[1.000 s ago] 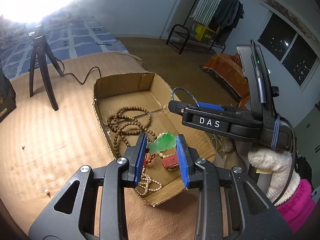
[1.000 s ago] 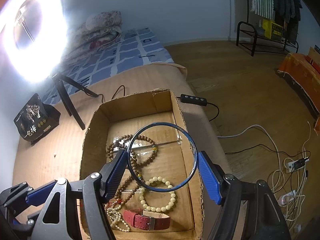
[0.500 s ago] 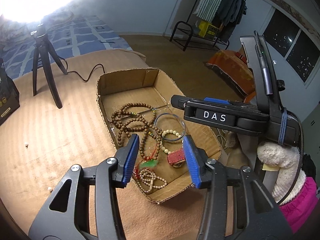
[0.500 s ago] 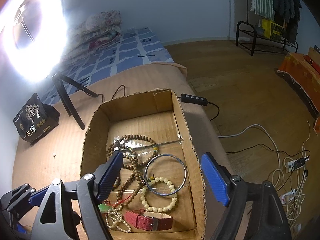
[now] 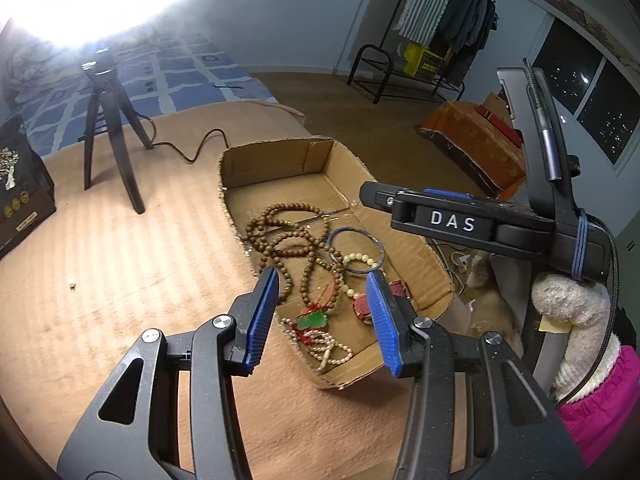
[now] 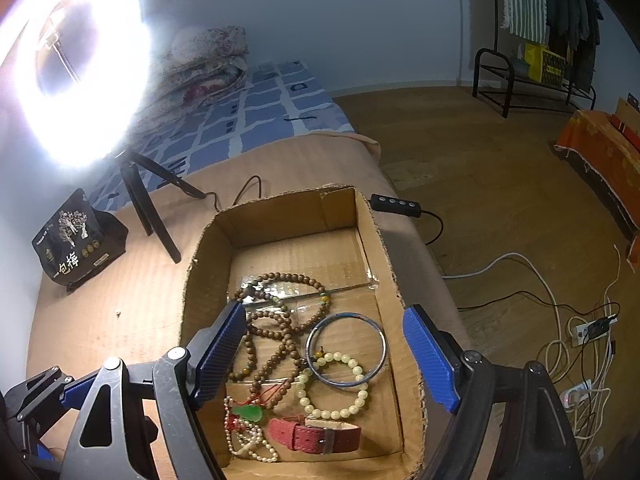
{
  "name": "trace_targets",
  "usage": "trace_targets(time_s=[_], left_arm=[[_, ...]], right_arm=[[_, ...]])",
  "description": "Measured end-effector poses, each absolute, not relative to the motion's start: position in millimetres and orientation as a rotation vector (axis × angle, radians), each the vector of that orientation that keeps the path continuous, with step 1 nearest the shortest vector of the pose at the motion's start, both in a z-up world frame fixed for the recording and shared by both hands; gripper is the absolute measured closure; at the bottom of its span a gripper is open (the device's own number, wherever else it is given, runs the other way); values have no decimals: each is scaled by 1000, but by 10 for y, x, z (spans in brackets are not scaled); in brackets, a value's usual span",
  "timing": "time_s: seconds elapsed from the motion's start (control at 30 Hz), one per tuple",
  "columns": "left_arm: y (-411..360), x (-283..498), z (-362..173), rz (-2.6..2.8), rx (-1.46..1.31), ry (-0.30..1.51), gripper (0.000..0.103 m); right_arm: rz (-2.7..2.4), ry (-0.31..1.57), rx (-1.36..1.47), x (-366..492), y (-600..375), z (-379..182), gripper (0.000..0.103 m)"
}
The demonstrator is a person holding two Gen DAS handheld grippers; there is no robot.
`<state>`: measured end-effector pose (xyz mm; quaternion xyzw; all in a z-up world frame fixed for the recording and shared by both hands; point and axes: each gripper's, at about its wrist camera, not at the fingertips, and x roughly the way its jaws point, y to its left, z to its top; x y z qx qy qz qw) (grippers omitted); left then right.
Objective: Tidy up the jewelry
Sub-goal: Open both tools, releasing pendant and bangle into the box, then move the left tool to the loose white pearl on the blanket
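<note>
From my feeds, the ring light (image 6: 76, 60) blows out the upper left corner, and the strands in the cardboard box (image 6: 280, 216) tangle so much that I cannot tell where the brown bead necklace (image 6: 280, 320) ends. The red watch strap (image 5: 362, 304) is partly hidden behind the left tool's pad in the left view.

The left tool (image 5: 322, 316) hovers over the near end of the box, jaws partly apart with nothing between the pads; the green pendant (image 5: 314, 320) lies on the box floor below the gap, beside a pale bead string (image 5: 328, 350). The right tool (image 6: 324, 356) stands wide open and empty above the box, and the blue bangle (image 6: 346, 350) lies flat on the floor between its pads (as seen from above), overlapping the cream bead bracelet (image 6: 336, 386).

A second ago the left tool was pinching the green pendant and the right tool held the bangle across its jaws; both pieces now rest in the box and both tools have let go. The box sits on a tan-covered bed (image 5: 120, 260).
</note>
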<state>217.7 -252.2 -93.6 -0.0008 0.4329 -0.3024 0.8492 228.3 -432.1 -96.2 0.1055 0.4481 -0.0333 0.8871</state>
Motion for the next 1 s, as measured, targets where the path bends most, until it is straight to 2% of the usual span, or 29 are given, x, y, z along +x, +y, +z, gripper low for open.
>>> trace_targets(time_s=[1.0], left_arm=[[-1646,2126,-667,-528,-28,854,57]], right_arm=[[-3,889,150,2140,-3623,-681,20]])
